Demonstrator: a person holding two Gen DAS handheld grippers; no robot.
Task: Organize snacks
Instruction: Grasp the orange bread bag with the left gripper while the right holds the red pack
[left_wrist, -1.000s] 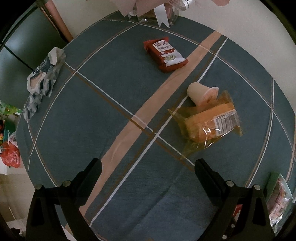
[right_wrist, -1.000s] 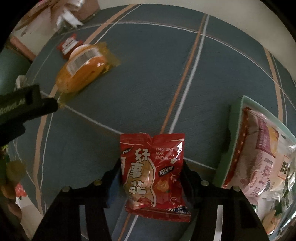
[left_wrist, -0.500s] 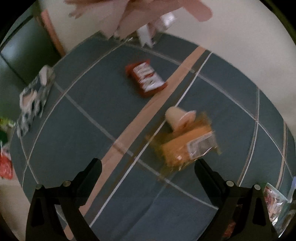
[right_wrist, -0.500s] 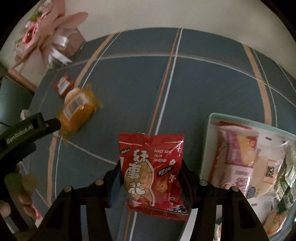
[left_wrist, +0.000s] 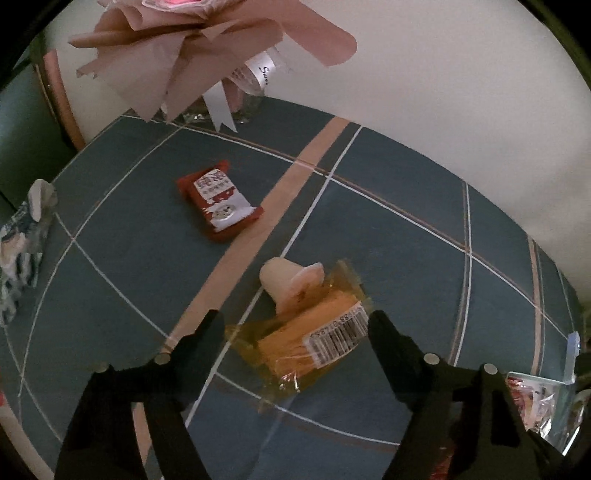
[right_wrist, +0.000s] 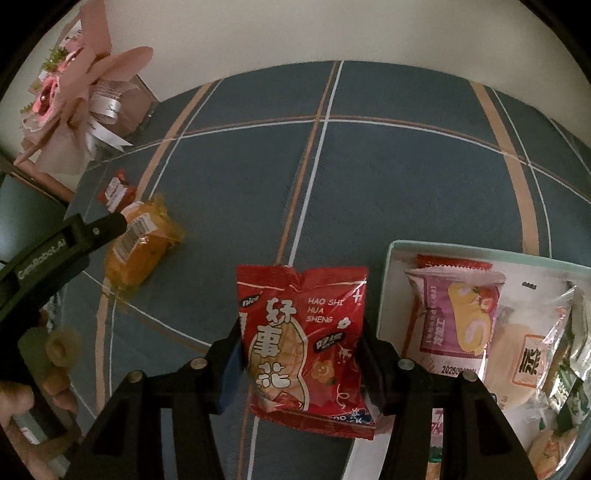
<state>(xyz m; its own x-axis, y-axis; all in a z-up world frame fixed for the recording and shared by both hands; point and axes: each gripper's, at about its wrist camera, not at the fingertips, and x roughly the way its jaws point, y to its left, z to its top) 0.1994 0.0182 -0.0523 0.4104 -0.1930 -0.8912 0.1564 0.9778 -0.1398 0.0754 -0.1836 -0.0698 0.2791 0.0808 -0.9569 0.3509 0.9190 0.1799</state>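
Note:
My right gripper (right_wrist: 301, 341) is shut on a red peanut packet (right_wrist: 304, 343) and holds it above the tablecloth, just left of a pale green tray (right_wrist: 391, 258) with several snack packs. My left gripper (left_wrist: 295, 325) is open, its fingers on either side of an orange cake in clear wrap (left_wrist: 314, 341); it also shows in the right wrist view (right_wrist: 142, 245). A small jelly cup (left_wrist: 286, 282) lies on its side against the cake. A red and white snack bar (left_wrist: 219, 201) lies farther back.
A pink paper flower bouquet (left_wrist: 192, 48) stands at the table's far edge by the wall. A blue and white wrapper (left_wrist: 20, 236) lies at the left edge. The blue plaid tablecloth (right_wrist: 406, 177) covers the table. The tray's corner shows in the left wrist view (left_wrist: 543, 402).
My left gripper has moved forward and down, so the orange cake now sits between its fingers. My right gripper has risen and tilted with the red packet, bringing the tray more into view.

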